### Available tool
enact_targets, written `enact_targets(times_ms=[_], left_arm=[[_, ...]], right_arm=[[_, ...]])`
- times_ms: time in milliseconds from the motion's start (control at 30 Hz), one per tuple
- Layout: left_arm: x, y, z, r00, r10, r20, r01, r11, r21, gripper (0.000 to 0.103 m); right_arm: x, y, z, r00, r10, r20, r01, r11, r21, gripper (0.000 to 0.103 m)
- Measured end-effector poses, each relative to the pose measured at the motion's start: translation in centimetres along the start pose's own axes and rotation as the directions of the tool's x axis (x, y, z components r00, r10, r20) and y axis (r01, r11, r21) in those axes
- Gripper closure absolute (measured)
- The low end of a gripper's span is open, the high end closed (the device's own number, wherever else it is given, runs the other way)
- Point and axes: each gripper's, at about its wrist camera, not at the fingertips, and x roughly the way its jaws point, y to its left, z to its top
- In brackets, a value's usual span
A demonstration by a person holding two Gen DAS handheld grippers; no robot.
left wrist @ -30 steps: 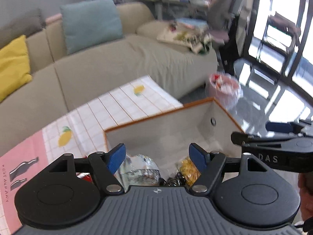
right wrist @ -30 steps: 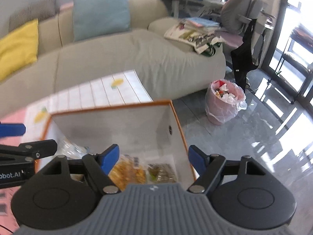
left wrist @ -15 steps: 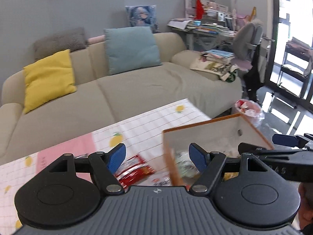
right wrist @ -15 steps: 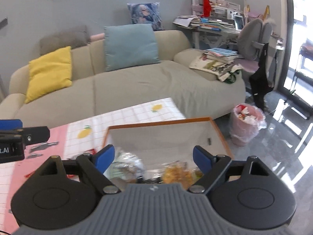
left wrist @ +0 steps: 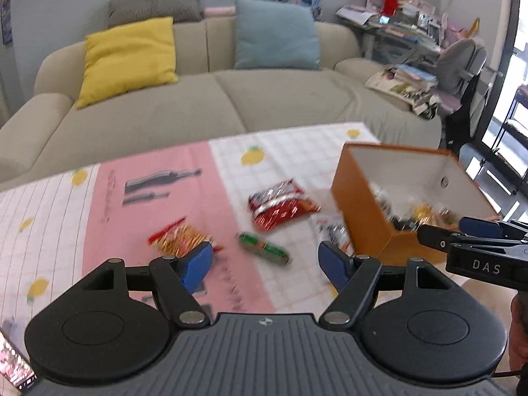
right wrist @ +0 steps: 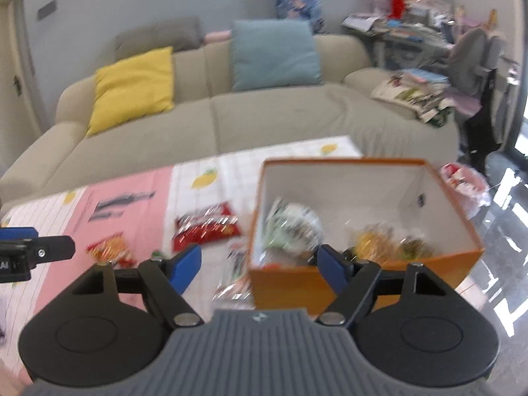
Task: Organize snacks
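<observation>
Where snacks [left wrist: 283, 204] lie, orange box [left wrist: 366, 227] beside.

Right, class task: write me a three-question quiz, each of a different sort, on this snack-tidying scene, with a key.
1. True or false: the orange box already holds snacks.
2. Which snack lies nearest the box's left wall in the left wrist view? A) red packet B) green bar C) orange packet
3. Fill in: nothing is held between the left gripper's ____ jaws.

Key: 1 true; 2 A; 3 open.
</observation>
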Motion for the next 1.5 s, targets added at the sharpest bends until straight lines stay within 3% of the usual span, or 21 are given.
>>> enact_targets(times_ms=[367, 467, 733, 1033, 1200, 1367, 1500], left_arm=[[2.4, 2.5, -2.4, 0.997, -0.026, -0.067, 0.022, 0.998, -0.061, 0.018], [3.4, 2.7, -2.7, 0.996, -0.032, -0.086, 0.025, 0.997, -0.077, 0.022], [6.5, 2.7, -3.5, 0.986, -0.075, -0.148, 0.052, 0.987, -0.154, 0.027], [9.6, 2.8, -3.7, 0.976, -0.076, -0.203, 0.037, 0.982, -0.187, 0.028], [11.5, 2.5, -2.7, 0.977, -0.101, -0.189, 0.057, 0.972, -0.226, 0.028], [14.2, 2.1, -1.5, 0.97, -0.138, -0.198, 0.072, 0.948, -0.31, 0.028], [16.0, 1.6, -1.1, 0.969, -0.125, -0.211, 0.051, 0.944, -0.327, 0.032]], right_arm=[[3.7, 2.5, -2.6, 0.993, 0.023, -0.113, -0.029, 0.999, -0.046, 0.037], [5.0, 3.1, -3.0, 0.99, 0.034, -0.134, -0.042, 0.998, -0.057, 0.046], [9.0, 4.7, -4.5, 0.985, 0.008, -0.17, -0.031, 0.991, -0.132, 0.053], [13.0, 5.2, -4.9, 0.985, -0.035, -0.167, 0.003, 0.983, -0.185, 0.053], [14.2, 4.8, -4.7, 0.984, -0.042, -0.17, 0.014, 0.987, -0.159, 0.038], [15.1, 6.0, -5.4, 0.983, -0.104, -0.153, 0.071, 0.975, -0.209, 0.037], [15.9, 6.4, -5.8, 0.979, -0.141, -0.146, 0.111, 0.975, -0.194, 0.038]])
